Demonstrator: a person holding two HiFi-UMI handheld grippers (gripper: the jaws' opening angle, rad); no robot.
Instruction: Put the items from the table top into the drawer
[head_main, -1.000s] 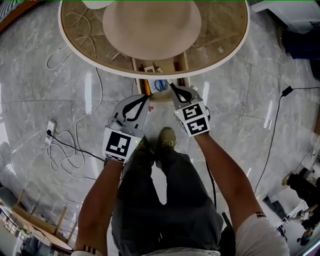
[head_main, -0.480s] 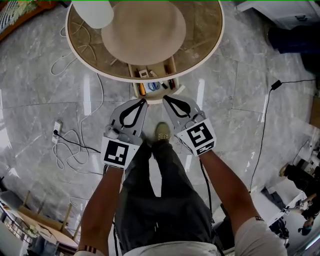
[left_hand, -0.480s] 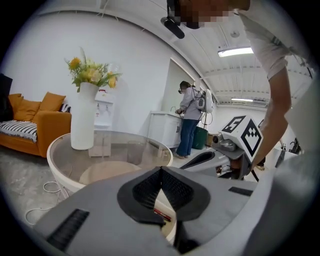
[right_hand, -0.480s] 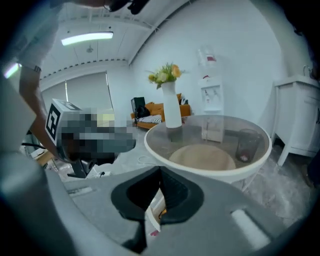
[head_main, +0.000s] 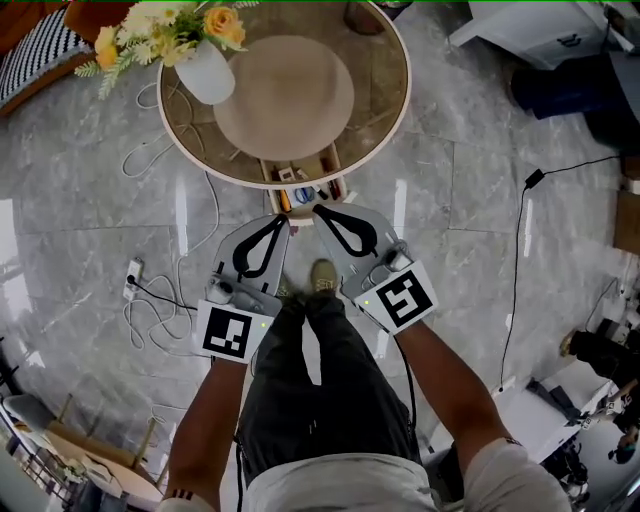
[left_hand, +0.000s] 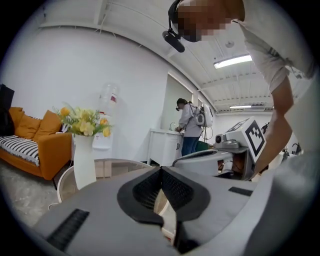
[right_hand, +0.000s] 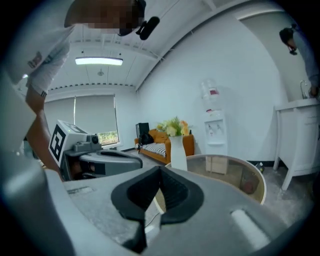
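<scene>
Two tongs hang side by side in front of the person, over the grey marble floor and just short of the round counter. The left tongs are closed, their black ribbed pads meeting at the tip with nothing between them. The right tongs are closed in the same way and also empty. In the head view both tips lie close to the front edge of the drawer.

That drawer is a shallow box of light wood. It is pulled out from under the near edge of the counter, so its back half sits beneath the glass top and its front half stands clear. Several small things lie inside it. A blue-and-white piece lies near the front, an orange stick runs along the left wall, and a small white piece sits further back. They are too small to name more closely.

The counter has a pale rim, a brown glass ring and a plain beige disc at its middle. A white vase of yellow and white flowers stands upright on the glass at the far left, well apart from the drawer.

White and black cables trail over the floor to the left of the person's legs. One shoe shows between the two tongs. The left gripper view also takes in an orange sofa and a second person at a white cabinet.
</scene>
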